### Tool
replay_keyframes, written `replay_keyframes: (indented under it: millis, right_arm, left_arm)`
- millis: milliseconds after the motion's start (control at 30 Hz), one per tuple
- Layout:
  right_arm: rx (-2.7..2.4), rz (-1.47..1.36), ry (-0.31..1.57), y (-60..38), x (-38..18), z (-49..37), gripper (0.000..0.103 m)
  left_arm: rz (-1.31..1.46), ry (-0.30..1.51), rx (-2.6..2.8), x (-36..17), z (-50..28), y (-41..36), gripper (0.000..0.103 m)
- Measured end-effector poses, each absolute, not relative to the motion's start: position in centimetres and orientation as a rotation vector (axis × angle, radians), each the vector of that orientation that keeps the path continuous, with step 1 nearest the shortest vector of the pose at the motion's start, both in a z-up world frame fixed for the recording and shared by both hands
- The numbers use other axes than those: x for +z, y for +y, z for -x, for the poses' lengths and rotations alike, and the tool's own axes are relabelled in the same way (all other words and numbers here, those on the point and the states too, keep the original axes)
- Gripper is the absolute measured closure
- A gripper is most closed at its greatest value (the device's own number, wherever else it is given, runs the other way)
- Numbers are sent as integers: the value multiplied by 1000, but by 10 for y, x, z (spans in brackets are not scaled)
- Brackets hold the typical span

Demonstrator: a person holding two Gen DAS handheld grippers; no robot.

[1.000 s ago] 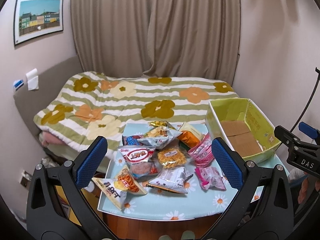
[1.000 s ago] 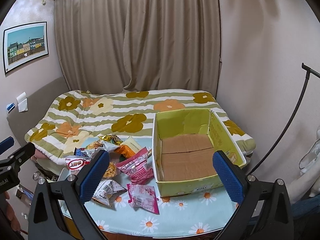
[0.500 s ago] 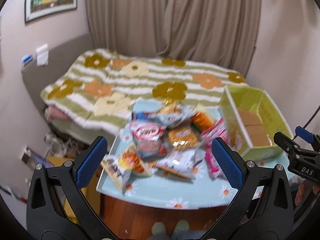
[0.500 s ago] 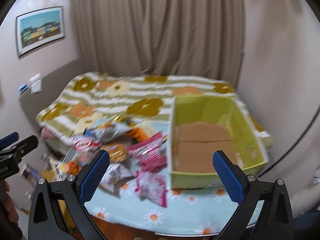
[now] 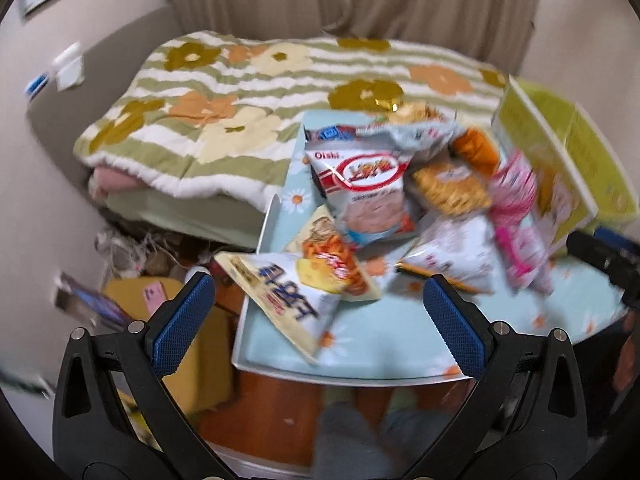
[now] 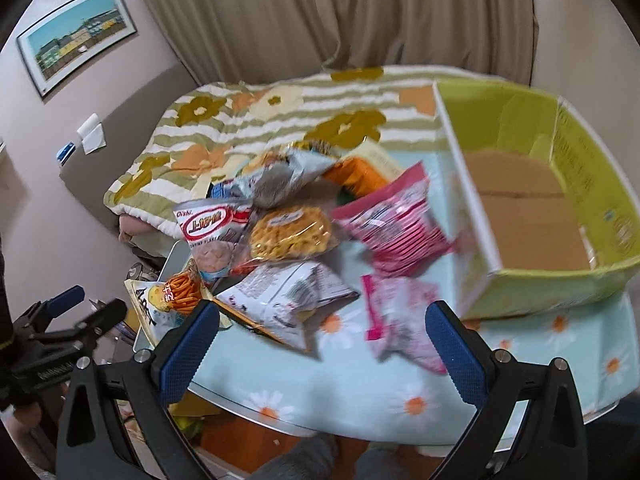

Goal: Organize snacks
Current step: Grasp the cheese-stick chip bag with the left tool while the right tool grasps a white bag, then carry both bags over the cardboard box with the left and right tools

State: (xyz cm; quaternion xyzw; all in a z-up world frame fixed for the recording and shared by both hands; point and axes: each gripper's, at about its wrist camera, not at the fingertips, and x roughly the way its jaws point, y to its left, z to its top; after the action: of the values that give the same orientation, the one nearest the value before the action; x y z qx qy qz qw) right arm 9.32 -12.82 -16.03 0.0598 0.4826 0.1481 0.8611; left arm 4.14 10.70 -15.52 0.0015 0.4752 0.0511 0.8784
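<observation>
A heap of snack packets lies on the daisy-print table. Among them are a white and red Oishi bag, a white packet with blue lettering, a yellow noodle-snack bag, a white packet and pink packets. An empty green cardboard box stands at the table's right. My left gripper hangs open above the table's near left edge. Over the near edge my right gripper also stands open, empty.
A bed with a flowered, striped blanket sits behind the table, with curtains beyond. Clutter and a yellow object lie on the floor left of the table. Slippered feet show under the table edge.
Both grippers have dropped and moved forward toward the table, so the snack heap looks larger and closer. Both stay open. The snacks and box have not moved.
</observation>
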Motion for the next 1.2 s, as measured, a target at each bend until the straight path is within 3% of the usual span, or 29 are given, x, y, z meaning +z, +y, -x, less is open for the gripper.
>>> replay_keyframes:
  millis: [400, 633, 733, 833, 1033, 1200]
  right_arm:
    - [197, -224, 1172, -78, -206, -120, 0]
    - [145, -250, 1223, -64, -226, -133, 0]
    - [130, -249, 1236, -58, -231, -139, 0]
    - [115, -251, 1249, -53, -237, -146, 0]
    - [81, -235, 1269, -48, -249, -159, 0]
    - [55, -215, 1280, -43, -256, -163, 2]
  left_arm:
    - [-404, 1172, -154, -224, -93, 101, 0]
    - [-465, 1238, -249, -257, -106, 97, 0]
    - [-463, 1261, -273, -266, -109, 98, 7]
    - [-460, 1290, -291, -276, -114, 102, 23]
    - [-448, 1297, -320, -282, -120, 107, 34]
    - [-450, 1281, -335, -282, -121, 108, 37]
